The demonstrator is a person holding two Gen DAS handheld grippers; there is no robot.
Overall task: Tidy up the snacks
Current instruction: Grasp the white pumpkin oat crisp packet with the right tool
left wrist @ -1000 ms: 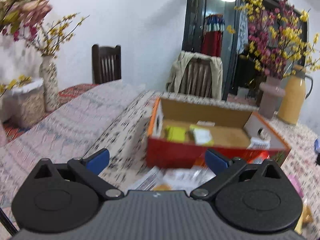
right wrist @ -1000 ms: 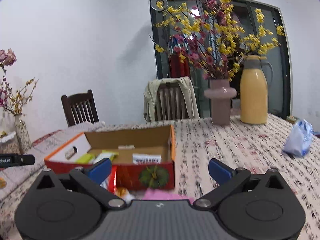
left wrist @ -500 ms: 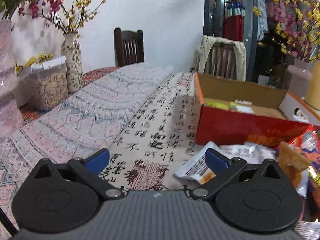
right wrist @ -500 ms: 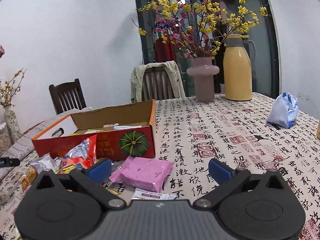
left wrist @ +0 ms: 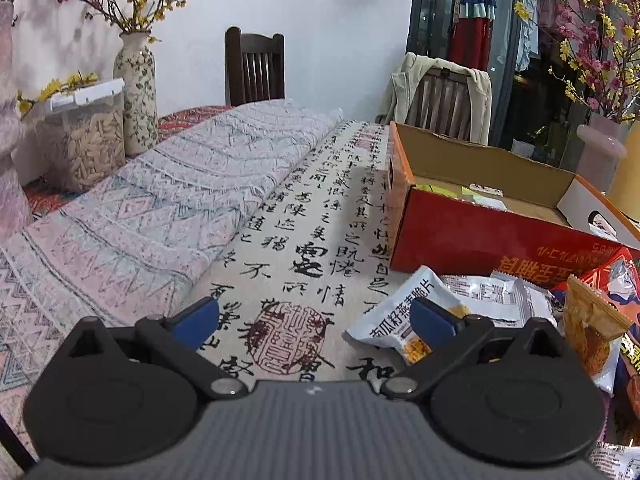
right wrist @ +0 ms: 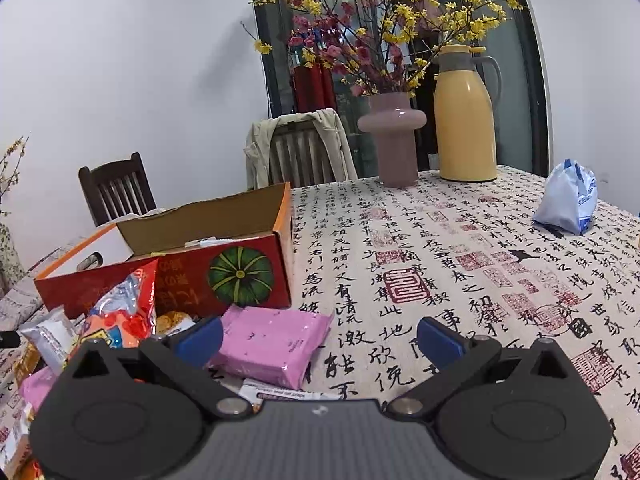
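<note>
A red and orange cardboard box [left wrist: 460, 236] [right wrist: 192, 276] stands open on the table with a few small packets inside. Loose snack packets lie in front of it: a white packet [left wrist: 404, 312], an orange crinkled one [left wrist: 592, 328], a red bag [right wrist: 128, 300] and a pink packet [right wrist: 272, 344]. My left gripper [left wrist: 314, 320] is open over bare tablecloth, its right finger above the white packet's edge. My right gripper [right wrist: 320, 338] is open too, with the pink packet just ahead of its left finger. Neither holds anything.
A folded patterned cloth [left wrist: 132, 216], a jar of seeds [left wrist: 86, 140] and a floral vase [left wrist: 136, 92] sit at the left. A pink vase [right wrist: 394, 140], a yellow jug [right wrist: 466, 116] and a blue-white bag [right wrist: 568, 200] stand at the far right. Chairs line the far edge.
Both grippers have dropped lower and tilted down toward the table, so the loose packets in front of the box have come into view. The left one also shifted left. Both stayed open.
</note>
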